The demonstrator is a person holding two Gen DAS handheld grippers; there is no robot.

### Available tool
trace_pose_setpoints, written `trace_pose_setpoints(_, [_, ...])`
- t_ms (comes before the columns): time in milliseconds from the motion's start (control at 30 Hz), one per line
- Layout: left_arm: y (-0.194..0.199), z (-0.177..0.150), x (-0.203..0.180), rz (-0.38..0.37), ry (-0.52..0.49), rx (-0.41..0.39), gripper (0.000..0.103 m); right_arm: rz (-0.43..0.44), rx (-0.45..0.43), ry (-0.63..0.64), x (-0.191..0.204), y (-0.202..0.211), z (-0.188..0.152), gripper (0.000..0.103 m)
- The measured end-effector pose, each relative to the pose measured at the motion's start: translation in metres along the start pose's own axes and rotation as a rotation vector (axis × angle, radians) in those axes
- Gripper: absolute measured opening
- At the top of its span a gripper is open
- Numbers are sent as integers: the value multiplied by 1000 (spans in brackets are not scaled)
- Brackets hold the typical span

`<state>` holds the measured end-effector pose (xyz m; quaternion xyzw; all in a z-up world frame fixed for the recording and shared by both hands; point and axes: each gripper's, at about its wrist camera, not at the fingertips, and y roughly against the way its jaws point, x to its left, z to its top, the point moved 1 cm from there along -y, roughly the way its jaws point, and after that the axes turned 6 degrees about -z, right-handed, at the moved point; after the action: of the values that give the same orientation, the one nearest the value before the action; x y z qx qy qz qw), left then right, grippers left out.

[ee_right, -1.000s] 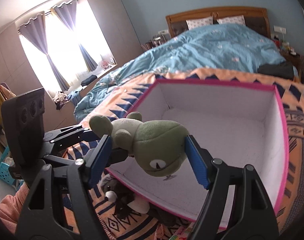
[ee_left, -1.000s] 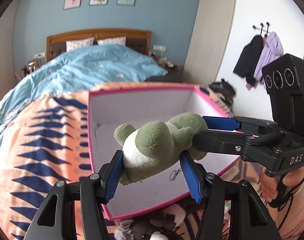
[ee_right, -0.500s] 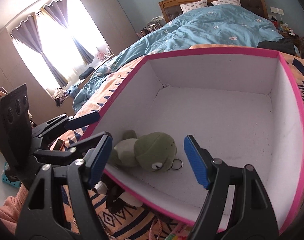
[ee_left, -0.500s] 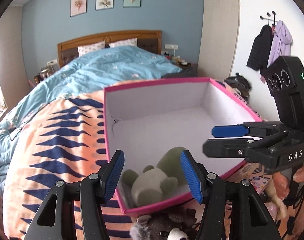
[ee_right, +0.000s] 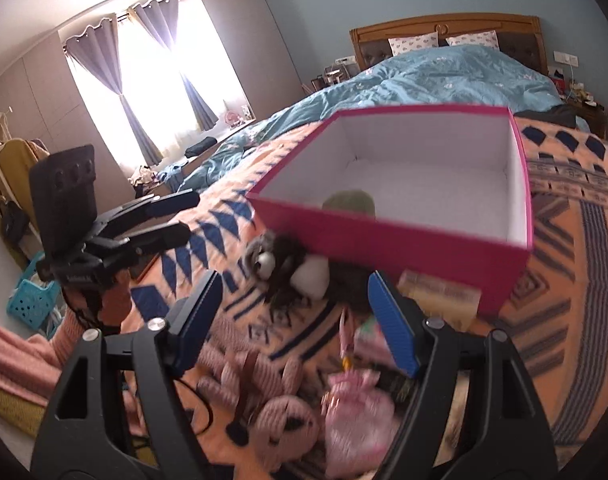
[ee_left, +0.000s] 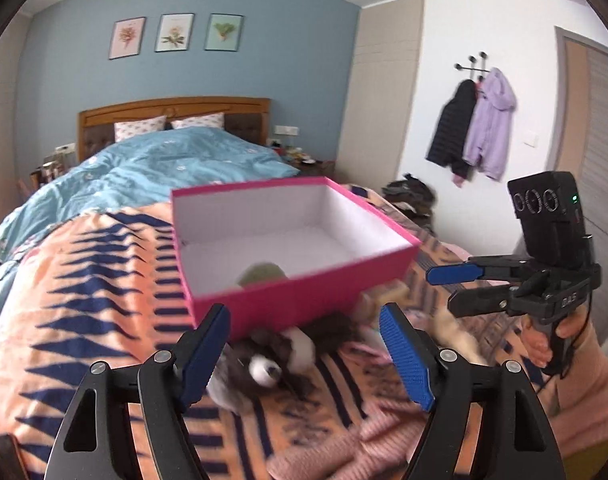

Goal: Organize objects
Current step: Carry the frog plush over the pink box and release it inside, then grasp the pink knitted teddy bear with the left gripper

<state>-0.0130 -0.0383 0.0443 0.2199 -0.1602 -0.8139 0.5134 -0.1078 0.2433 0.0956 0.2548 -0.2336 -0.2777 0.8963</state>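
A pink box with a white inside stands on the patterned blanket; it also shows in the right wrist view. The green plush frog lies inside it near the front wall, mostly hidden; its top shows in the right wrist view. My left gripper is open and empty, pulled back over a grey and white plush animal. My right gripper is open and empty above several toys in front of the box. Each gripper shows in the other's view, left gripper and right gripper.
A pink striped plush, a pink pouch and a small yellow carton lie on the orange and navy blanket. A blue duvet covers the far bed. A teal basket stands on the floor at left.
Both grippers let go of the green frog, which dropped into the pink box. Both grippers then pulled back and away from the box, staying open.
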Motion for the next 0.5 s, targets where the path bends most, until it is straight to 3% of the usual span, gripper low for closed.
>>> trace_pose_setpoints(300, [-15, -60, -28, -72, 19, 128, 79, -45, 134, -33, 9, -6, -70, 77])
trace_pose_setpoints(500, [-23, -84, -30, -85, 64, 178, 79, -57, 164, -15, 21, -9, -89, 76])
